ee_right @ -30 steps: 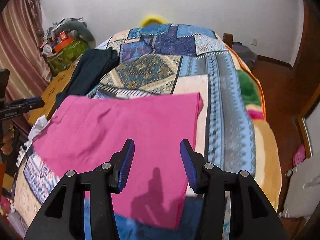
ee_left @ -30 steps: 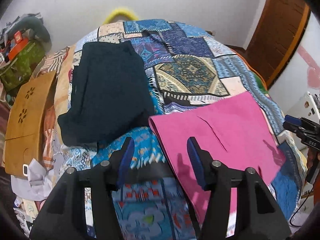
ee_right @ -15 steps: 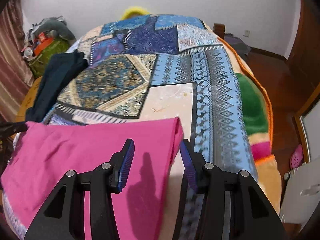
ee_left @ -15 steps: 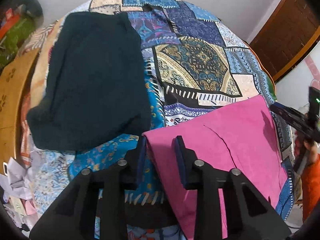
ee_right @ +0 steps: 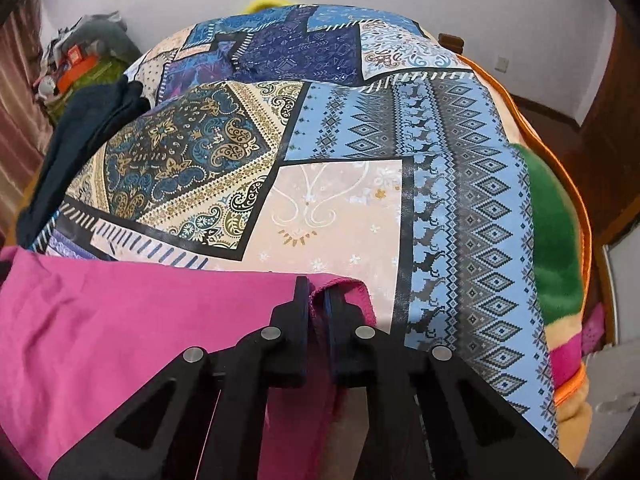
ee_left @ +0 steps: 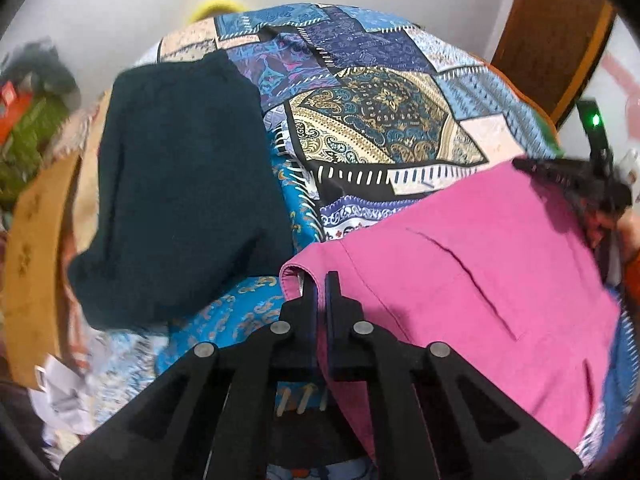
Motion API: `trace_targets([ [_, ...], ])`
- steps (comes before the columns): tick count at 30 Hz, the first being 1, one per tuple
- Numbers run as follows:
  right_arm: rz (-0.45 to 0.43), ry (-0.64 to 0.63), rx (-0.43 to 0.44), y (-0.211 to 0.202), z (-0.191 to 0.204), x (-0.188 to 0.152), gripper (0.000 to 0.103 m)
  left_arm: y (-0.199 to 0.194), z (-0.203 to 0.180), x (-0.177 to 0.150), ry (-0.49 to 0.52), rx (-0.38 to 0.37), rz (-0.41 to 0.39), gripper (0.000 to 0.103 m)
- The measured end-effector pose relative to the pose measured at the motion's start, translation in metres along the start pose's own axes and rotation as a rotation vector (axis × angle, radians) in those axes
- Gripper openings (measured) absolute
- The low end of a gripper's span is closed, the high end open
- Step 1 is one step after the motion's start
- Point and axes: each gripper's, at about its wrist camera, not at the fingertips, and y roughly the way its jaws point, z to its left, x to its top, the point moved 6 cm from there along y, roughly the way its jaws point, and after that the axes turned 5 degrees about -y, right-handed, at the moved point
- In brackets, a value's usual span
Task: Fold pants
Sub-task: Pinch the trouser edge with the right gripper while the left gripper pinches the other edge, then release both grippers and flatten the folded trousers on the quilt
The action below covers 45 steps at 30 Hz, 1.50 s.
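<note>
The pink pants (ee_left: 460, 280) lie flat on the near end of the patchwork bed cover (ee_left: 380, 120). My left gripper (ee_left: 319, 280) is shut on the pants' far left corner. My right gripper (ee_right: 316, 288) is shut on the far right corner of the pink pants (ee_right: 120, 320). The right gripper also shows in the left wrist view (ee_left: 576, 184) at the right edge of the pants.
A folded dark teal garment (ee_left: 180, 200) lies on the bed's left side, also in the right wrist view (ee_right: 80, 132). A wooden board (ee_left: 36, 260) and clutter (ee_right: 76, 64) sit left of the bed. A wooden door (ee_left: 552, 32) stands at the right.
Both grippers moved forward to the pants' far edge and closed on its two corners; they were open one second ago.
</note>
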Motion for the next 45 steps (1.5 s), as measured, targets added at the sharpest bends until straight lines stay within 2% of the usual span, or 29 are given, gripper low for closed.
trace_targets([
  [6,0.001,-0.017,-0.053,0.004,-0.002,-0.005,0.000,0.000,0.008,-0.007,-0.007,0.061,-0.002,0.004],
  [11,0.013,-0.039,-0.089,0.007,0.001,-0.003,0.000,0.002,0.013,-0.009,-0.054,0.023,0.023,0.005],
  [14,0.016,-0.028,-0.079,0.004,0.000,-0.002,0.000,-0.003,0.016,-0.009,-0.074,-0.009,0.036,0.005],
  [19,0.018,-0.011,-0.056,-0.017,0.004,0.005,0.012,-0.019,0.018,-0.004,-0.097,-0.022,0.015,0.008],
  [21,-0.019,-0.031,-0.045,-0.033,0.011,0.011,0.019,-0.028,0.018,0.002,-0.104,-0.015,-0.005,0.019],
  [22,-0.042,-0.050,-0.047,-0.043,0.016,0.014,0.027,-0.031,0.018,0.005,-0.105,-0.011,-0.015,0.023],
  [23,-0.068,-0.072,-0.048,-0.052,0.022,0.018,0.033,-0.035,0.017,0.008,-0.105,-0.010,-0.029,0.032],
  [25,-0.122,-0.103,-0.025,-0.072,0.036,0.023,0.038,-0.044,0.014,0.016,-0.099,-0.012,-0.060,0.041],
  [28,-0.150,-0.118,0.067,-0.088,0.062,0.029,0.047,-0.050,0.007,0.026,-0.094,-0.030,-0.083,0.052],
  [30,-0.149,-0.125,0.128,-0.090,0.079,0.032,0.049,-0.051,0.001,0.030,-0.097,-0.047,-0.085,0.060],
  [31,-0.142,-0.129,0.160,-0.089,0.089,0.032,0.049,-0.049,-0.002,0.031,-0.092,-0.051,-0.081,0.061],
  [33,-0.106,-0.133,0.238,-0.084,0.109,0.028,0.049,-0.044,-0.009,0.031,-0.075,-0.045,-0.068,0.071],
  [37,-0.029,-0.111,0.345,-0.064,0.136,0.017,0.049,-0.028,-0.018,0.025,-0.050,-0.056,-0.008,0.073],
  [43,0.135,-0.092,0.409,-0.029,0.161,-0.013,0.049,-0.002,-0.024,0.009,-0.036,-0.057,0.085,0.073],
  [45,0.192,-0.093,0.412,-0.021,0.165,-0.026,0.054,0.004,-0.027,0.001,-0.012,-0.050,0.113,0.074],
])
